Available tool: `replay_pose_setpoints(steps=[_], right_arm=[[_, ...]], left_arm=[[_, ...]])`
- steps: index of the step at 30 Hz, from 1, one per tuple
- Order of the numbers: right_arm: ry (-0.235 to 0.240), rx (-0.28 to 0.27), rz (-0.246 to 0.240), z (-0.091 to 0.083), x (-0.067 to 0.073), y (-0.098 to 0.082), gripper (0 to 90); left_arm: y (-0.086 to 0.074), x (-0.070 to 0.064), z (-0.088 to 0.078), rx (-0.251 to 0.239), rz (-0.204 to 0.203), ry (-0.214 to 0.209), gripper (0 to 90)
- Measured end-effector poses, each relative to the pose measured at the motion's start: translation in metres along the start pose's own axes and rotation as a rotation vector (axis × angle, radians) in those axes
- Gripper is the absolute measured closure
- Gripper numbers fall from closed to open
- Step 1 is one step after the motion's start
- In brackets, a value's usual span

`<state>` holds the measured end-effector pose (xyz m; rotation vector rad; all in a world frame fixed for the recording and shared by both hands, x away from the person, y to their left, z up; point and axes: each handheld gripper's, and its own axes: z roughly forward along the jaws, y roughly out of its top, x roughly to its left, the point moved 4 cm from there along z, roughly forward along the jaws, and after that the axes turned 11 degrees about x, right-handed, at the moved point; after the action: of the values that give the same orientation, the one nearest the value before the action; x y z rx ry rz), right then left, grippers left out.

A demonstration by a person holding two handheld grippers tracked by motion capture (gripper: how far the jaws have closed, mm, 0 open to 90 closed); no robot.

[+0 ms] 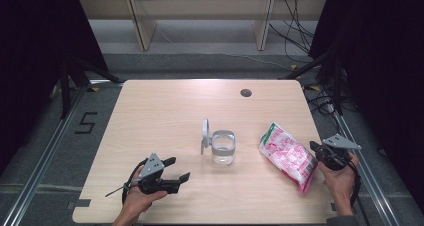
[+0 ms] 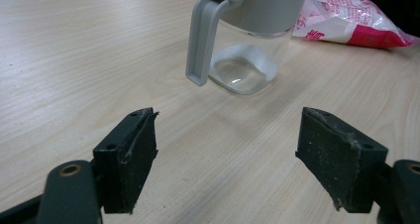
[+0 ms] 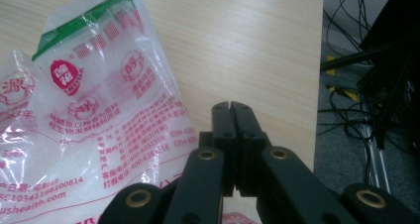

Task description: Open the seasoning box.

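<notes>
Near the middle of the light wooden table (image 1: 165, 111), a clear glass jar with a grey hinged lid (image 1: 222, 148), standing upright, lid swung open to its left. To the right of the jar and apart from it, a pink-and-white printed plastic bag (image 1: 287, 156), lying flat and slanting toward the table's near right edge. At the near left, the left gripper (image 1: 181, 170), held just above the table, pointing toward the jar and well short of it. At the right edge, the right gripper (image 1: 313, 147), just beside the bag's right side. Far behind the jar, a small round hole (image 1: 245, 92) in the tabletop near the back edge.
</notes>
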<state>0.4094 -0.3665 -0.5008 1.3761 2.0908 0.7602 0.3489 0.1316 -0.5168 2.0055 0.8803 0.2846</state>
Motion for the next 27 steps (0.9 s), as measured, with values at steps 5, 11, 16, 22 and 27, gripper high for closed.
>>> replay_pose_setpoints(steps=[5, 11, 16, 22, 27], right_arm=[[-0.002, 0.033, -0.016, 0.005, 0.001, -0.004, 90.0], [0.024, 0.086, 0.011, 0.011, -0.001, -0.013, 90.0], [0.033, 0.083, 0.02, 0.007, 0.003, -0.016, 90.0], [0.048, 0.094, 0.004, -0.003, 0.017, -0.019, 90.0], [0.079, 0.118, 0.023, -0.014, 0.029, -0.024, 90.0]], left_arm=[[0.001, -0.003, -0.001, 0.005, 0.019, -0.001, 22.5], [0.0, -0.001, 0.0, 0.011, 0.012, 0.006, 22.6], [0.001, -0.001, 0.0, -0.006, 0.001, -0.003, 23.1], [0.001, 0.0, -0.002, -0.009, -0.002, -0.001, 23.0], [0.001, 0.001, -0.004, 0.001, 0.003, 0.009, 23.0]])
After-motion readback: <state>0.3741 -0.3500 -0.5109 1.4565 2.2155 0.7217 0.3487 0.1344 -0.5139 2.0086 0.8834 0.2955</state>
